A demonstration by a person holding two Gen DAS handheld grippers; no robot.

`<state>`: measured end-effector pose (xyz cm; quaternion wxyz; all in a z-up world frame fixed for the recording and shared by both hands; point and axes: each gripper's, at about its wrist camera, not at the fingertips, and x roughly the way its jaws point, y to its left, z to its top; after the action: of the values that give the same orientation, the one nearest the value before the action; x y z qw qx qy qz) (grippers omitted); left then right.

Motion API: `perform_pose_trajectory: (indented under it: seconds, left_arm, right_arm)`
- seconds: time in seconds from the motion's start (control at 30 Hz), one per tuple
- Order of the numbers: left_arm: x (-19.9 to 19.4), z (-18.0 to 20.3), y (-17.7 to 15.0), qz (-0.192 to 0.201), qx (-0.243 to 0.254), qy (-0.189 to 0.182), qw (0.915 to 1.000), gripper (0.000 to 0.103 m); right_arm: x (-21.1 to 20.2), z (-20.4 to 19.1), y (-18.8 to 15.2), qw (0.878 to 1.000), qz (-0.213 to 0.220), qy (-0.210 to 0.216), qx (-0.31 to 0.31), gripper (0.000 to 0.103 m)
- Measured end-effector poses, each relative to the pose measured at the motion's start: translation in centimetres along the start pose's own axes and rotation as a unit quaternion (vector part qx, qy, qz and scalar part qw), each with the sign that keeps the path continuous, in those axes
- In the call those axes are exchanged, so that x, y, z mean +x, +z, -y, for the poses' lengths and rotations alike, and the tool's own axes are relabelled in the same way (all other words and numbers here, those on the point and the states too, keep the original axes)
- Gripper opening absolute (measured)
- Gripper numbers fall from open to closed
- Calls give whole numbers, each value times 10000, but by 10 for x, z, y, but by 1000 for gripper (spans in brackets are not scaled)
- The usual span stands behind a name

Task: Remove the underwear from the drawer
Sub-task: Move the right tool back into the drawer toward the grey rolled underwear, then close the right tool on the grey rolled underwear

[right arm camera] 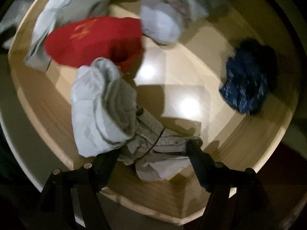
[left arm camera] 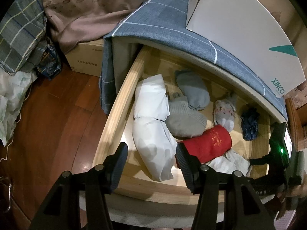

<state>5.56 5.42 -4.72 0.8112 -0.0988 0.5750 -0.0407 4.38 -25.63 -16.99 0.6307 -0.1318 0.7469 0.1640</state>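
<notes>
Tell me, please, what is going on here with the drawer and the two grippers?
A person is working at an open wooden drawer of rolled clothes. The right gripper is down inside it with its fingers around a crumpled pale garment, apparently the underwear; that view is blurred, so the grip is unclear. The left gripper hovers open above the drawer's front, near a red roll and a white roll, holding nothing.

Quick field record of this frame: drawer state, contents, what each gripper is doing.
drawer: open, light wood
contents: white roll, grey sock, blue-grey sock, red roll, patterned sock, dark blue item
left gripper: open, above the drawer's front, holding nothing
right gripper: inside the drawer, fingers either side of a pale crumpled garment; grip not confirmed, view blurred
on top: white box on blue cloth
</notes>
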Motion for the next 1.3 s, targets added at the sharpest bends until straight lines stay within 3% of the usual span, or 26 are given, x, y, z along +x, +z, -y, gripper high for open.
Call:
perform_pose_trajectory:
  seconds: [0.13,0.27,0.33,0.5,0.63,0.83,1.03,1.1,1.17,1.3]
  left_arm:
    - [0,0,-1,21,4,10,10000,54]
    - [0,-1,-1,28,-34,-17,10000,54]
    - [0,-1,-1,29,-38,-29,10000,54]
    - [-1,0,-1,39,-4,-23,10000,54]
    - [0,-1,0,23,-17,-29,10000,54]
    - [1,-2,0,0,-27,-18,10000,54]
    - [2,2,-2,20,5,19,10000,54]
    - [2,2,-2,13,9,14,10000,54]
    - [2,1,-1,-2,0,6,10000,54]
    - [2,1,-1,-39,0,9,10000,54]
  right_arm:
    - [-1,21,2,9962,59,47,872,69]
    - [-4,44,-5,9822,113,2,1873,69]
    - [-5,48,-9,9781,119,-9,2079,69]
    - [-22,28,-12,9884,252,-43,1498,71]
    - [-31,10,-7,9969,260,-176,721,80]
    - [-24,-21,2,9981,174,-498,-306,80]
    - [-4,-23,13,9977,3,-618,-274,79]
    - [2,-24,13,9990,-16,-435,-99,77]
    - [4,-7,11,9992,53,-377,88,70]
    - [7,4,7,9983,99,-415,408,66]
